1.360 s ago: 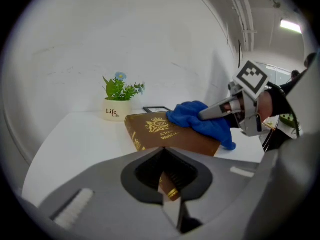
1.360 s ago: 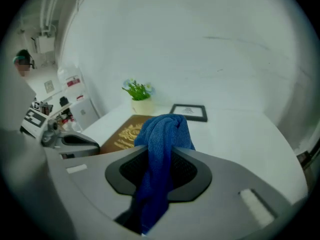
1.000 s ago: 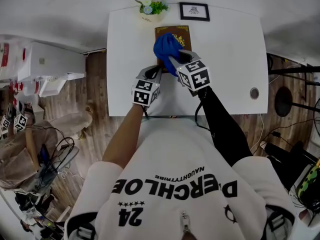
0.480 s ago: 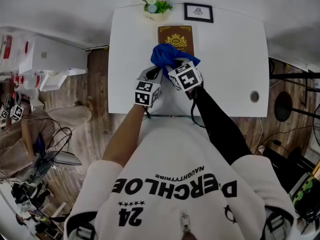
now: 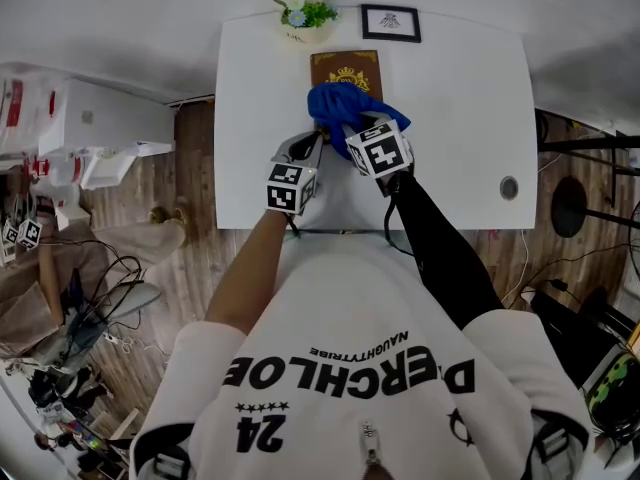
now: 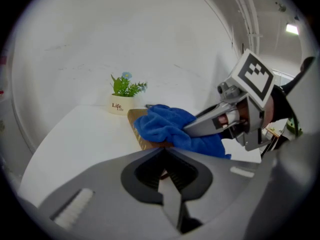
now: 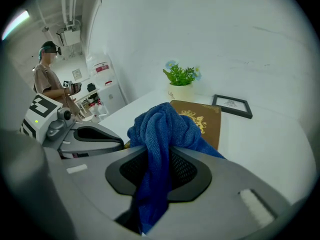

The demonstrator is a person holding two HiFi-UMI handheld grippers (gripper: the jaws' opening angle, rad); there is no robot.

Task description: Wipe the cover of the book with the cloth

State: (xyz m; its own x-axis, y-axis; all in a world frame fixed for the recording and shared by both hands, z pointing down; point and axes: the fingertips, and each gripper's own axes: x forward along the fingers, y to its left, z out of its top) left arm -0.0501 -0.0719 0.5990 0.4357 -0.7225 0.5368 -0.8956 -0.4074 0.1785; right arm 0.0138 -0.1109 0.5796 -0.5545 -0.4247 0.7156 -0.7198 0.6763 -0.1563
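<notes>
Head view: right gripper [image 5: 352, 128] pinching blue terry cloth [image 5: 338, 106] on near end of brown gold-crested book [image 5: 345, 68], lengthwise away; left gripper view: left gripper [image 6: 165, 156] pressed together at book's near-left corner; right gripper view: bare cover dead ahead.

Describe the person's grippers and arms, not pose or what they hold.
The left gripper and right gripper are grey plastic with wedge-shaped jaws, each carrying a white cube of black square markers. A black sleeve covers the right arm; the left is bare below a white shirt.
</notes>
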